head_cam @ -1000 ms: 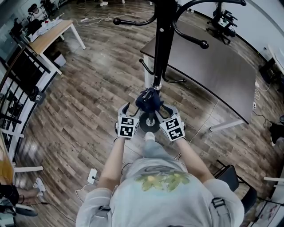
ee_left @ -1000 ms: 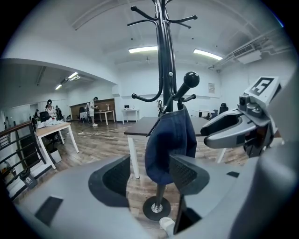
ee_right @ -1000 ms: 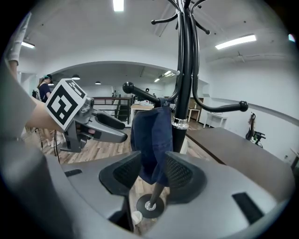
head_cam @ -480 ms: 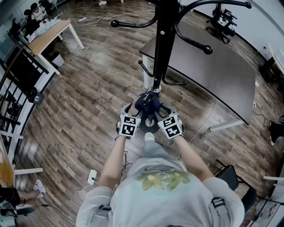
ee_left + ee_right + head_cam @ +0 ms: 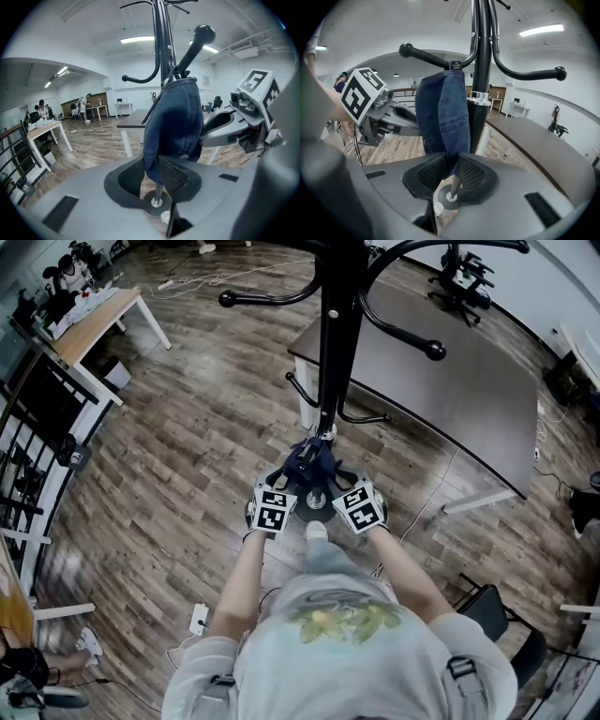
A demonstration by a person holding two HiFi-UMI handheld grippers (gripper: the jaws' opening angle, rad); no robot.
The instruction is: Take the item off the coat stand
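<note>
While the dark blue denim cap (image 5: 314, 457) hangs from a low hook (image 5: 194, 44) of the coat stand (image 5: 328, 352), we have it flanked, with the left tool (image 5: 154, 171) and the right tool (image 5: 450, 168) equally near, one on each side of its lower edge. The cap hangs flattened with its long axis up and down, close against the pole, its top draped over the hook and its hem down between our pads. Both tools have just been closing. In the right gripper view the pads pinch a narrow fold of denim, and in the left gripper view the hem sits pressed between the pads, so we judge both to be gripping cloth at a part-open width. What matters for us now is the hook's line: it climbs away from the pole to a ball tip (image 5: 204, 33), so we judge the cap must travel up and outward along it, not straight back
</note>
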